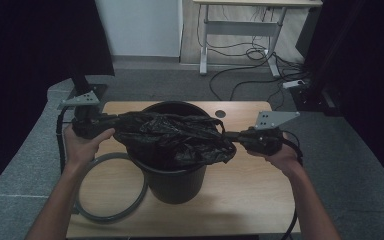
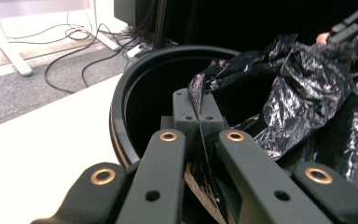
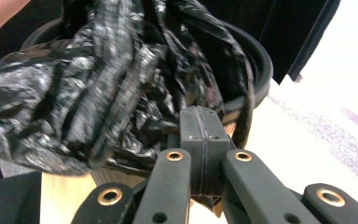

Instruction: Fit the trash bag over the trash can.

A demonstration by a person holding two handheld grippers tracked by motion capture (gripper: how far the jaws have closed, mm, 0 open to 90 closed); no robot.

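Observation:
A black plastic bin bag (image 1: 172, 137) is stretched across the top of a black round bin (image 1: 175, 182) on the wooden table (image 1: 240, 190). My left gripper (image 1: 114, 120) is shut on the bag's left edge, over the bin's left rim. In the left gripper view the film (image 2: 303, 88) runs out from between the closed jaws (image 2: 198, 114) above the bin's opening (image 2: 135, 93). My right gripper (image 1: 228, 136) is shut on the bag's right edge beside the bin's right rim. The right gripper view has the crumpled bag (image 3: 98, 79) hanging ahead of its closed jaws (image 3: 200, 135).
A grey ring (image 1: 111, 187) lies flat on the table left of the bin. A round hole (image 1: 220, 114) marks the table's back edge. Behind the table stand a desk frame (image 1: 240, 30) and loose cables (image 1: 260, 65) on the floor. Dark curtains flank both sides.

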